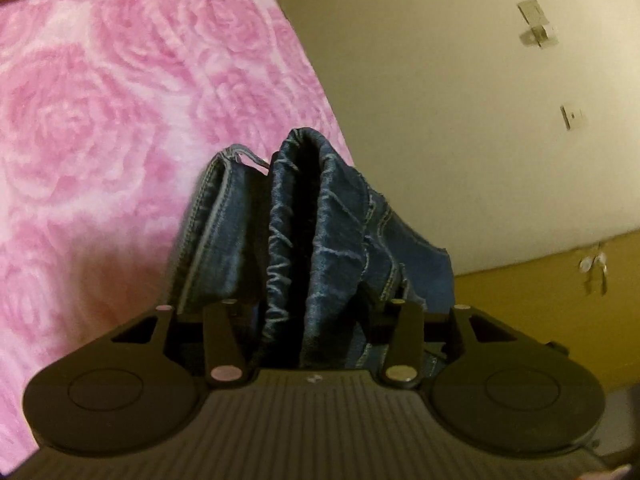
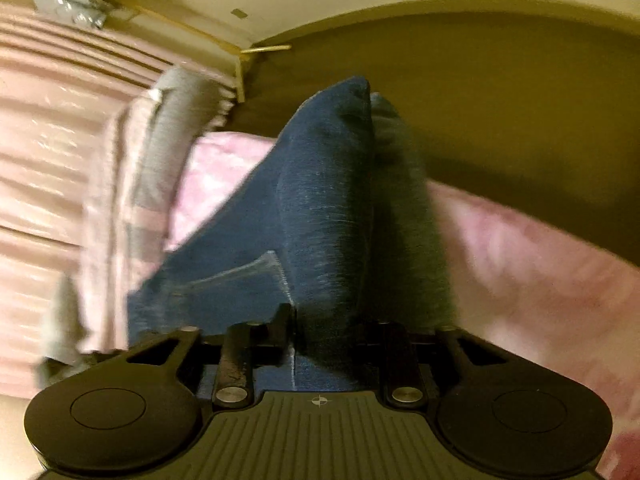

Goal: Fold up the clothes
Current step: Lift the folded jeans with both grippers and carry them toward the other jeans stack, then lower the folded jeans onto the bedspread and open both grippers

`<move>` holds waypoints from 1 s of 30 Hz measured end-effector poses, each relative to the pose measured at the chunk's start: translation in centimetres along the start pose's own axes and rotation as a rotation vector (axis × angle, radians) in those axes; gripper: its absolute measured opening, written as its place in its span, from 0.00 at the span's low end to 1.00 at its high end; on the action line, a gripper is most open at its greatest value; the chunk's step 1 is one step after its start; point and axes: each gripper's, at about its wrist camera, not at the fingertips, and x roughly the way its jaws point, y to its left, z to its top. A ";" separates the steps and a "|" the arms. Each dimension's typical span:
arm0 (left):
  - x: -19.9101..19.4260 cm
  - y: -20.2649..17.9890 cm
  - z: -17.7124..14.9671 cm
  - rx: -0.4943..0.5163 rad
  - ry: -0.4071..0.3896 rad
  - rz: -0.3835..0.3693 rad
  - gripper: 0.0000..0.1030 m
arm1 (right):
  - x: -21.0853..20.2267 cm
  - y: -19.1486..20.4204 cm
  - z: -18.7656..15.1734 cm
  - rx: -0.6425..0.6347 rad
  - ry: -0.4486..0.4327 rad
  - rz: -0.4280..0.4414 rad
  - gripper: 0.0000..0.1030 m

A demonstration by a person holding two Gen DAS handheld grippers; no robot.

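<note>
My left gripper (image 1: 316, 320) is clamped on bunched layers of the dark blue denim jeans (image 1: 320, 216); the stitched waistband edges stand up between its fingers, gathered so that several layers lift as 1. My right gripper (image 2: 332, 332) is likewise closed on a thick fold of the same jeans (image 2: 320, 208), though that view is blurred and the fingertips are buried in cloth. Both ends are held clear above the pink rose-patterned fleece blanket (image 1: 100, 120), I judge so the garment hangs free for a fold. Beyond the blanket in the right wrist view lie a grey and pink striped cloth (image 2: 160, 152) and a pale pink pleated curtain (image 2: 48, 120). How many folds the jeans already carry I cannot tell.
</note>
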 end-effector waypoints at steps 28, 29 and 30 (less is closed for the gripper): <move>-5.8 -3.8 -1.7 0.221 -0.225 0.268 0.11 | -2.3 2.9 -5.2 -0.282 -0.153 -0.248 0.40; -6.5 -4.6 -2.0 0.244 -0.241 0.273 0.11 | -2.6 3.7 -5.4 -0.333 -0.174 -0.270 0.40; -6.9 -5.5 -2.3 0.274 -0.241 0.268 0.09 | -3.0 4.6 -5.6 -0.384 -0.195 -0.292 0.40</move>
